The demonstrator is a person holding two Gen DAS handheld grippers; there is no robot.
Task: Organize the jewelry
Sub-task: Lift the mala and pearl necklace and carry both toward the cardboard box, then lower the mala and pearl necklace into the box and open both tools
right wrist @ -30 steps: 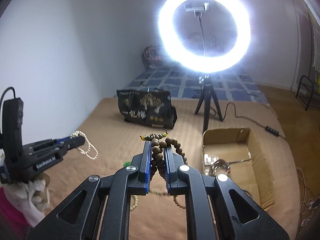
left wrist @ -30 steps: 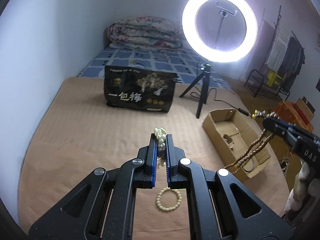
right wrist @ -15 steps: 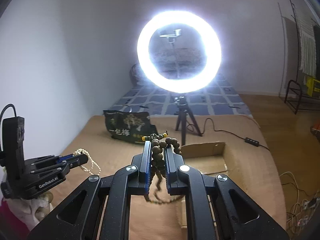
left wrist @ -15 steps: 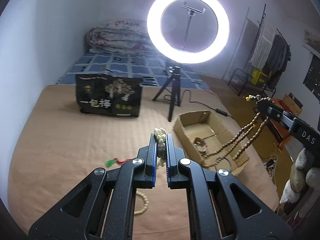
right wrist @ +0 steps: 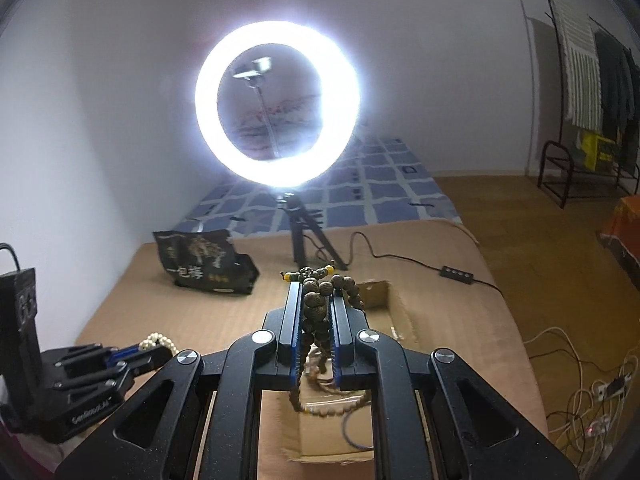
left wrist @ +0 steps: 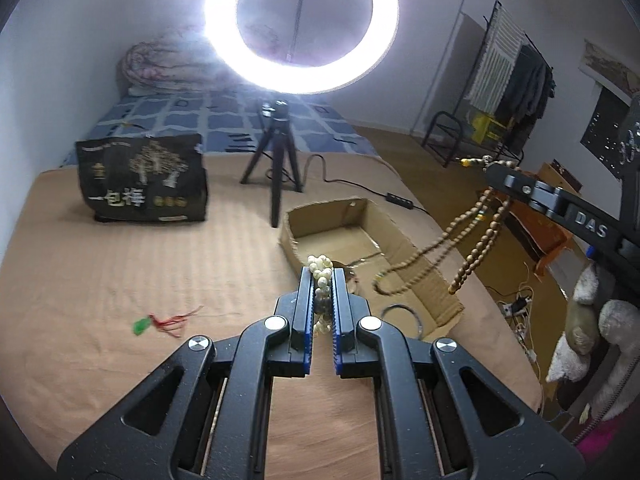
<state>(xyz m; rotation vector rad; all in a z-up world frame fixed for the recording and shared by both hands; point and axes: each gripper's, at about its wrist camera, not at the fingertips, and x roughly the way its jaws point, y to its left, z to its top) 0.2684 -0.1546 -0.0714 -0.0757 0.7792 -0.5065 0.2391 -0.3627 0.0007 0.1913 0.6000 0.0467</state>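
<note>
My left gripper (left wrist: 321, 276) is shut on a cream bead bracelet (left wrist: 320, 270), held above the near end of an open cardboard box (left wrist: 424, 268). My right gripper (right wrist: 316, 292) is shut on a long brown wooden bead necklace (right wrist: 316, 300); in the left wrist view that necklace (left wrist: 476, 224) hangs in loops from the right gripper (left wrist: 496, 170) over the box's right side. The left gripper with its bracelet also shows in the right wrist view (right wrist: 154, 344), low on the left. The box (right wrist: 384, 296) lies under the right gripper.
A lit ring light on a tripod (left wrist: 276, 168) stands behind the box, its cable (left wrist: 396, 200) running right. A black snack bag (left wrist: 144, 180) stands at the back left. A green pendant with red tassel (left wrist: 160, 320) lies on the tan bedspread. A dark ring (left wrist: 400, 312) lies in the box.
Both grippers have moved right and forward toward the box with their beads. The box is now right below them, and the ring light looms larger.
</note>
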